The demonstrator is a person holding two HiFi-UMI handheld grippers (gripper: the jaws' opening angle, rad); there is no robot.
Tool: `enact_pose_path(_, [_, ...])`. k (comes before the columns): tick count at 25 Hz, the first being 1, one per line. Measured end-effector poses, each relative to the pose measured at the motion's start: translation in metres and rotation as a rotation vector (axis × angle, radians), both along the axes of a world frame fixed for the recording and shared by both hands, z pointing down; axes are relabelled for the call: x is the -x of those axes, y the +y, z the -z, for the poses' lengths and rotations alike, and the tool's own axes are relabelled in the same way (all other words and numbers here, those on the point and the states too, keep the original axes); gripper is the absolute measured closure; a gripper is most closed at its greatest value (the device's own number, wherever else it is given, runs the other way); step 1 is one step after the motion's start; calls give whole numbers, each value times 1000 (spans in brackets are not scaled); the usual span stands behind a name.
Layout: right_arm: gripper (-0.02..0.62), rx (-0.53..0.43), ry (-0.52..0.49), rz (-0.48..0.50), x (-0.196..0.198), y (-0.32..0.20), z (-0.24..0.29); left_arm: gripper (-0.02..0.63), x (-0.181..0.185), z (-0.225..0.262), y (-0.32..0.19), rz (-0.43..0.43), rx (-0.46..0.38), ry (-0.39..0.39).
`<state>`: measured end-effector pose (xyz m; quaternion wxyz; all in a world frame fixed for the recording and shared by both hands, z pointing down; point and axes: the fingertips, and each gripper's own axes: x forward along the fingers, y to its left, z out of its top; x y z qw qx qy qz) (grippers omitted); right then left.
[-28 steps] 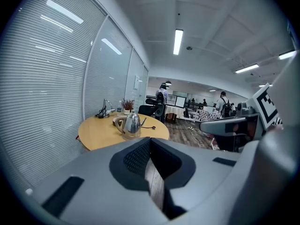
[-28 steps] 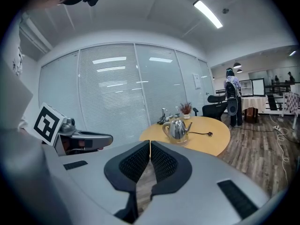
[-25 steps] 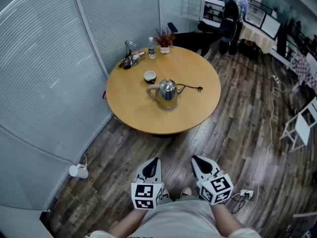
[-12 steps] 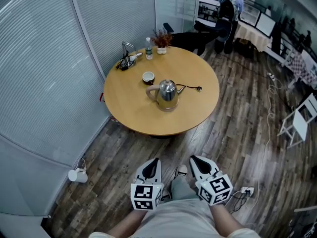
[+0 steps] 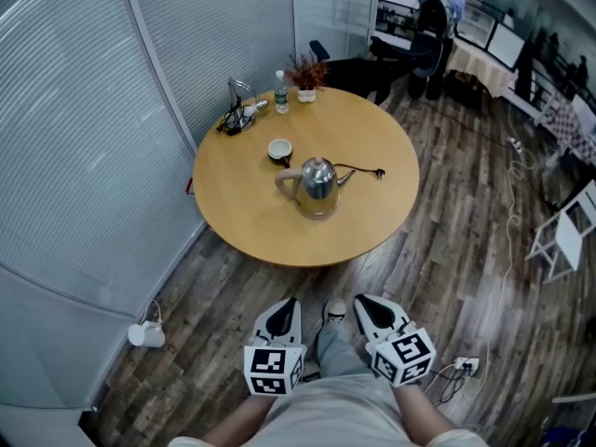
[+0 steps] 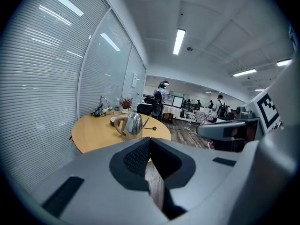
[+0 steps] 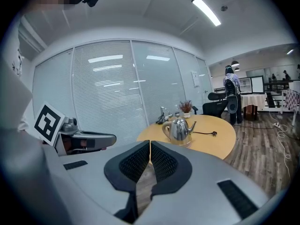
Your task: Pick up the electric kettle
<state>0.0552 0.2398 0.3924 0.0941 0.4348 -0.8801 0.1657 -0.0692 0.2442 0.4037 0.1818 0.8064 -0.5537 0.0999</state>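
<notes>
A shiny steel electric kettle (image 5: 317, 185) with a pale handle stands on its base near the middle of the round wooden table (image 5: 242, 222); its black cord and plug (image 5: 376, 172) trail to the right. It also shows as the kettle (image 6: 133, 124) in the left gripper view and the kettle (image 7: 179, 129) in the right gripper view. My left gripper (image 5: 282, 311) and right gripper (image 5: 367, 307) hang side by side over the floor, well short of the table. Both are shut with nothing between their jaws.
On the table's far side sit a small cup (image 5: 279, 148), a water bottle (image 5: 280, 92), a potted plant (image 5: 306, 79) and a black desk item (image 5: 237, 114). Blinds and a glass wall run along the left. A person (image 5: 440, 17) stands by desks far back. A white chair (image 5: 565, 240) stands at the right.
The table and kettle have drawn slightly nearer and lower in the head view as I step forward. Both grippers keep their places side by side, still shut.
</notes>
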Motion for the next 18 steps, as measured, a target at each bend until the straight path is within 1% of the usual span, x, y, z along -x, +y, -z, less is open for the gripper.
enact_pose_path(7, [563,14,-8,-2,-3,-57,-7,603,0,-7,-53,9,12,-5])
enact_pose_path(12, [563,20,-12,16,-3,-105,-11,603,-1,-9,-99,30,14,-8])
enact_pose_path(18, [563,16,-1,32,-8,-168,-12,603,-8,-6,-157,32,-8,18])
